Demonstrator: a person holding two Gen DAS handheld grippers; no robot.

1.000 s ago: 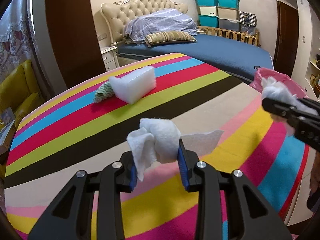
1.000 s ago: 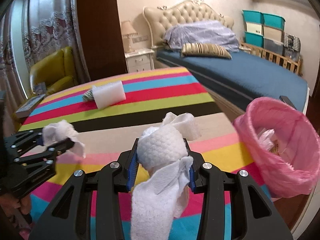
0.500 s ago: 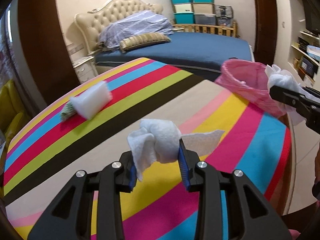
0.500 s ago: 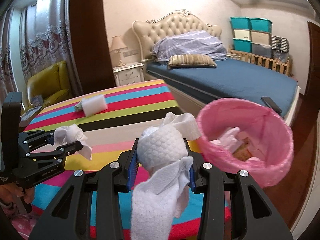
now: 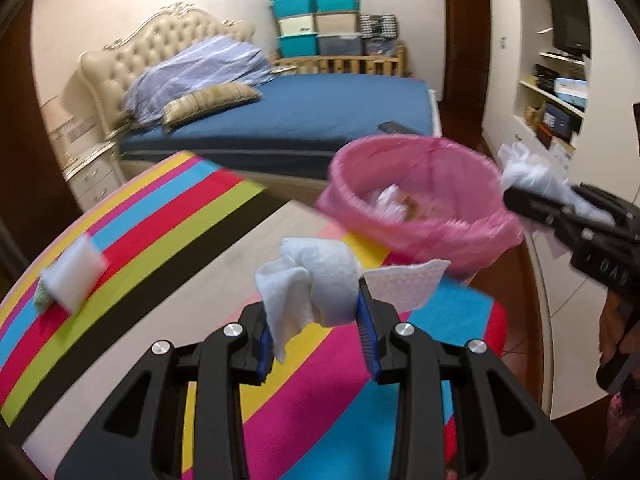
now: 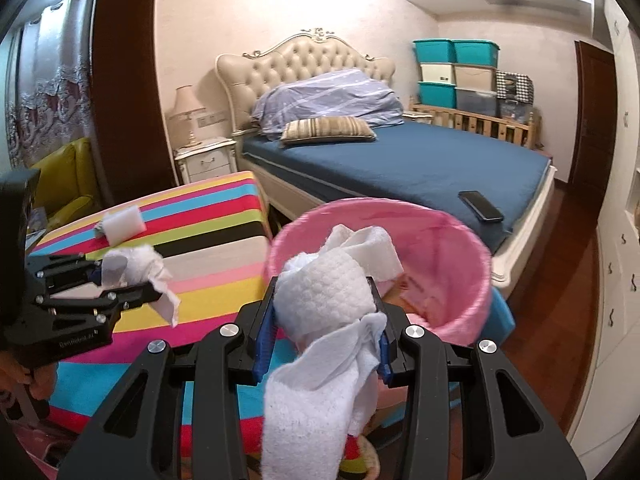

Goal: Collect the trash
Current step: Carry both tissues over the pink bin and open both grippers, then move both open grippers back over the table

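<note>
Two wads held | my left gripper clamps tissue over striped table edge | my right gripper clamps paper towel at pink bin rim | gripper lettering unreadable | floor open right

The white foam block and the green thing under it on the table are smeared by motion blur. What lies inside the pink bin is partly hidden behind the crumpled tissue.

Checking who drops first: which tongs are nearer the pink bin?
Right. The right tongs hold their tissue wad at the pink bin rim; the left tongs, gripping another wad, are back over the striped table.
</note>
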